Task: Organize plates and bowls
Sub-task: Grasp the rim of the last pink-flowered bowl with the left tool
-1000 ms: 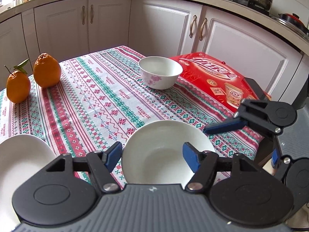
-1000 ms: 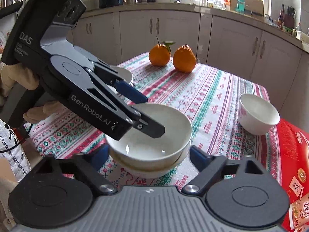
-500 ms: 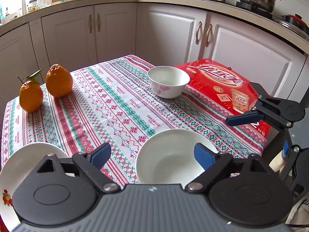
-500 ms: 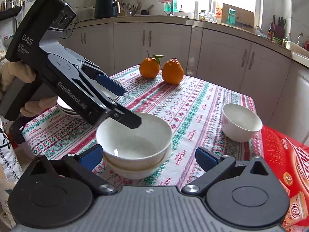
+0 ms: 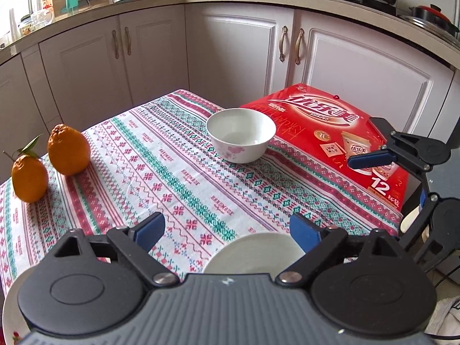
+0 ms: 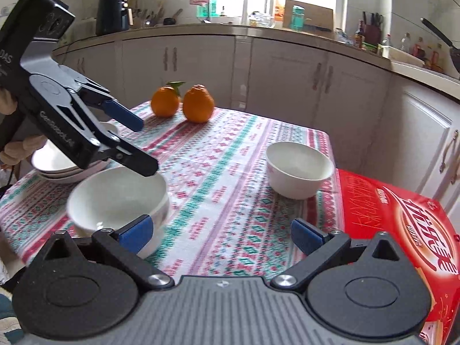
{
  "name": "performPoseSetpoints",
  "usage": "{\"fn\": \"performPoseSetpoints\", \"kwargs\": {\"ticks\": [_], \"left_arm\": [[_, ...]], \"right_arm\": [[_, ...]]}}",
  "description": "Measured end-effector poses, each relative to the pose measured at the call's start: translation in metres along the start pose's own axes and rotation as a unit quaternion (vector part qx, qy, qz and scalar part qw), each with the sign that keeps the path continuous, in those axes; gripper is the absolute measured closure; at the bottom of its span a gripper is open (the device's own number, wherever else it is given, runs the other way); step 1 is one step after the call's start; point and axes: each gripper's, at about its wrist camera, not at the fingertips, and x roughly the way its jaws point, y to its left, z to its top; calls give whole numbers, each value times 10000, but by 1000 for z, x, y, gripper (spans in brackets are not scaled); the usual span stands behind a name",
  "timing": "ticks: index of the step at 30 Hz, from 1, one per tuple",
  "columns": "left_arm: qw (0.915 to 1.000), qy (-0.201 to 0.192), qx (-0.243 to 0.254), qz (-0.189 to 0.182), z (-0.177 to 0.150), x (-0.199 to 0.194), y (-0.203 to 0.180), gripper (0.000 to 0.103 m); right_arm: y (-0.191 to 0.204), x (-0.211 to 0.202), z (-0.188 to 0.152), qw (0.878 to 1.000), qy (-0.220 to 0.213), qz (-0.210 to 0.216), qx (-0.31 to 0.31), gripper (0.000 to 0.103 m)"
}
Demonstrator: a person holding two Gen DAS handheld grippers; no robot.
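A white bowl with a pink flower print stands on the patterned tablecloth beside a red box; it also shows in the right wrist view. A second white bowl sits stacked on another dish near the table's near edge; in the left wrist view only its rim shows. A stack of white plates lies at the left. My left gripper is open and empty above the near bowl. My right gripper is open and empty over the cloth, to the right of that bowl.
Two oranges stand at the far left corner of the table. A red gift box lies at the table's right edge. White kitchen cabinets and a cluttered counter ring the table.
Both grippers have pulled back and risen away from the near bowl, which stays on the table. The right gripper has swung right, toward the flower-print bowl.
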Motion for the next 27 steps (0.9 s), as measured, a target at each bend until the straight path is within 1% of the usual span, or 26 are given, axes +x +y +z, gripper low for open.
{"fn": "performPoseSetpoints", "kwargs": {"ticks": [4,8,15,21,23,27], "left_arm": [[9999,76,86,-75,14,18,4,10],[9996,123,189,-161,29,38,8,10],[9988,171,278,-366,53,76,12,10],[9980,250,333,-482,67,107,15,10],[9979,247,306,-509,71,115,18,10],[9977,236,256,-587,79,129,23,10]], "right_arm": [[-17,15,-1,9996,129,-221,111,0],[-32,34,-3,9986,319,-300,304,0],[-53,64,-11,9951,697,-168,683,0],[-57,87,-13,9926,990,-267,653,0],[-58,93,-12,9922,1049,-267,621,0],[-61,102,-10,9924,1019,-248,641,0]]}}
